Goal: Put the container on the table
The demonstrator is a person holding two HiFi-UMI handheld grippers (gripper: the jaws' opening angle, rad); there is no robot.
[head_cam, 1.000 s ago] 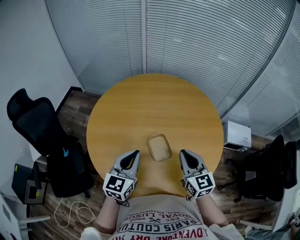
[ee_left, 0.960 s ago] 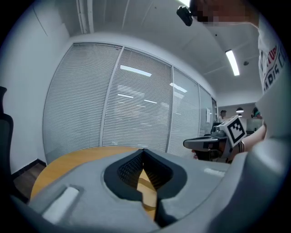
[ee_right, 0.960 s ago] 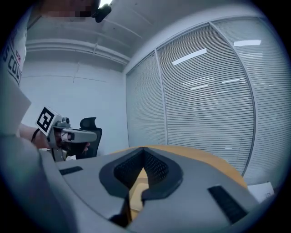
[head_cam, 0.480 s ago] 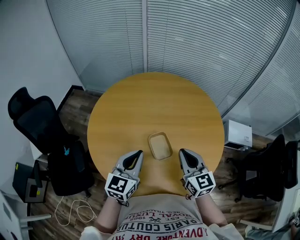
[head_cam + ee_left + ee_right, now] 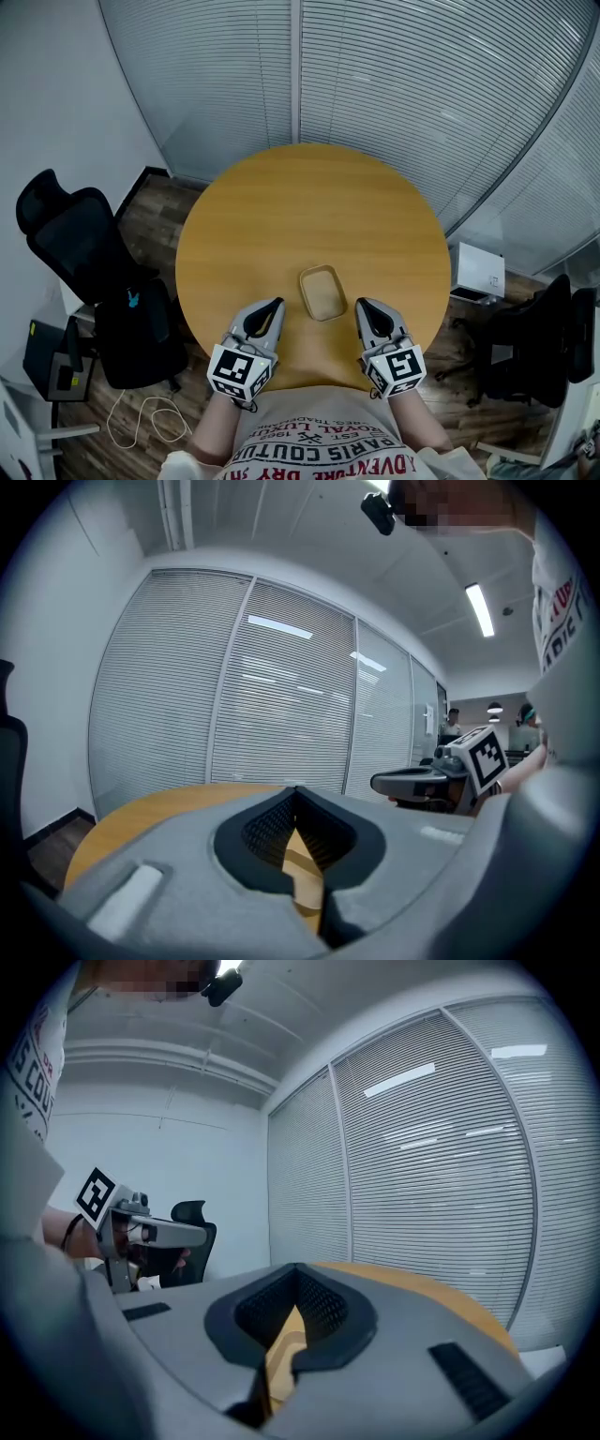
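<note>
A shallow tan container sits upright on the round wooden table, near its front edge. My left gripper rests to the container's left and my right gripper to its right, each a short gap away from it. Both are shut with nothing held. In the left gripper view the fingertips of my left gripper meet over the tabletop, and my right gripper shows off to the side. In the right gripper view the tips of my right gripper are likewise together.
A black office chair stands left of the table, and another black chair at the right. A white box sits on the floor by the table's right edge. Blinds on a glass wall run behind the table.
</note>
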